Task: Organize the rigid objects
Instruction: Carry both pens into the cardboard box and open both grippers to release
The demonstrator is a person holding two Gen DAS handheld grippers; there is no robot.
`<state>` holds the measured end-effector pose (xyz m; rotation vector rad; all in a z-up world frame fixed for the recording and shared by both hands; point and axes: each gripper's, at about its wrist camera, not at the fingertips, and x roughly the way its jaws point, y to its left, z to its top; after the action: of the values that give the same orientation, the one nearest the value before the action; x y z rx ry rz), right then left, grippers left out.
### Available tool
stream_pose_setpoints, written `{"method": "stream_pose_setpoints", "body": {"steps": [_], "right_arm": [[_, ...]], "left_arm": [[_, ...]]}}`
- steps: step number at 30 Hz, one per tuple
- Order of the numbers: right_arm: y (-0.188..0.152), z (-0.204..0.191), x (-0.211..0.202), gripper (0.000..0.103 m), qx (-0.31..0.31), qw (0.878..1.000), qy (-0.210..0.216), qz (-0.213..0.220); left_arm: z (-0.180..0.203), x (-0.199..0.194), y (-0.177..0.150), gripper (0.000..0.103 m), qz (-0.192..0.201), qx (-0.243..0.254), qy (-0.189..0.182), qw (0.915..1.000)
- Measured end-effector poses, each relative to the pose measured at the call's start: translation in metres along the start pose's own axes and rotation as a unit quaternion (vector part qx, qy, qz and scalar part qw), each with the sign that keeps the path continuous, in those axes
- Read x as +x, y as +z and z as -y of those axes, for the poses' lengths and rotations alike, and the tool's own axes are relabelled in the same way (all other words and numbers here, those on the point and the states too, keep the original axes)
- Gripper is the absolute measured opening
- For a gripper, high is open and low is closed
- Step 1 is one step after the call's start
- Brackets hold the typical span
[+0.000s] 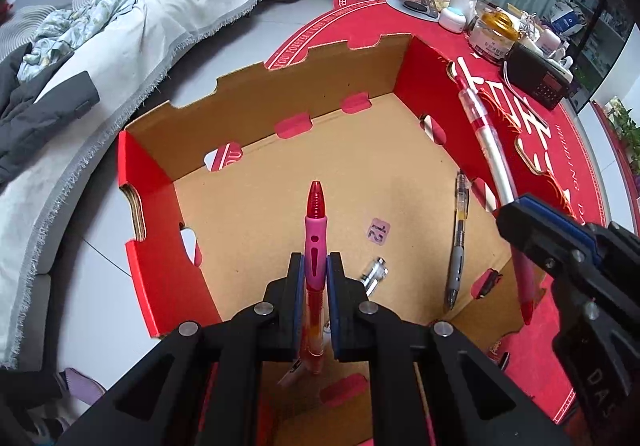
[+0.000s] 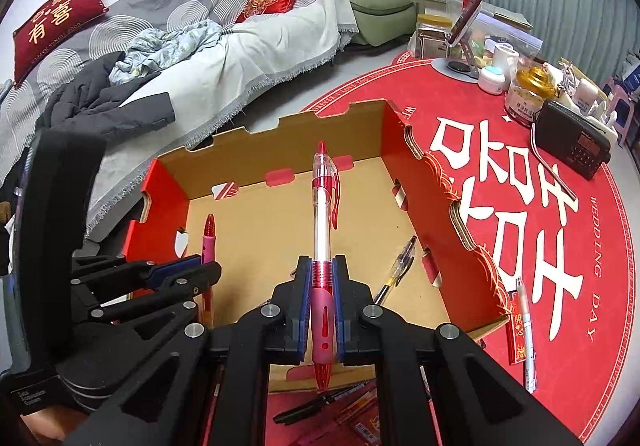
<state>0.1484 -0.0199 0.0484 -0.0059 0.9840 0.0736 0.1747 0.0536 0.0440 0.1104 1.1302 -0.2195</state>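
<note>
Over the cardboard tray point(image 1: 256, 102), the left tool point(image 1: 314, 266) gripped a pink pen point(image 1: 315, 234); the right tool point(image 2: 321, 274) clamped a red clear pen point(image 2: 323, 206).

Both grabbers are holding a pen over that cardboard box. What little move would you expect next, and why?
Probably lower the left gripper a little and open it. It is shut on the pink pen, which hangs over the bare floor of the cardboard box, where a grey pen already lies. The right gripper holds a red pen above the box too, so it could follow.
</note>
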Motion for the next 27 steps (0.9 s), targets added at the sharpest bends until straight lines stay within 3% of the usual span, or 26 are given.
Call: {"method": "stream_pose_setpoints", "body": {"steps": [13,16,18,23,27], "right_arm": [[0.01,0.003,0.031,0.011,0.002,0.999,0.004,-0.033],[0.009,0.006,0.034,0.011,0.012,0.999,0.001,-0.038],[0.008,0.009,0.033,0.011,0.013,0.999,-0.007,-0.039],[-0.005,0.024,0.007,0.011,0.041,0.999,-0.014,-0.012],[-0.019,0.034,-0.028,0.011,0.065,0.998,-0.018,0.019]], "left_arm": [[-0.014,0.025,0.014,0.012,-0.024,-0.023,-0.001,0.9994],[-0.016,0.03,0.013,0.026,-0.031,-0.027,0.0,0.9991],[-0.017,0.029,0.011,0.055,-0.03,-0.029,-0.002,0.9991],[-0.012,0.014,0.006,0.056,-0.006,-0.018,-0.017,0.9997],[-0.011,-0.007,-0.001,0.056,0.028,-0.013,-0.072,0.997]]}}
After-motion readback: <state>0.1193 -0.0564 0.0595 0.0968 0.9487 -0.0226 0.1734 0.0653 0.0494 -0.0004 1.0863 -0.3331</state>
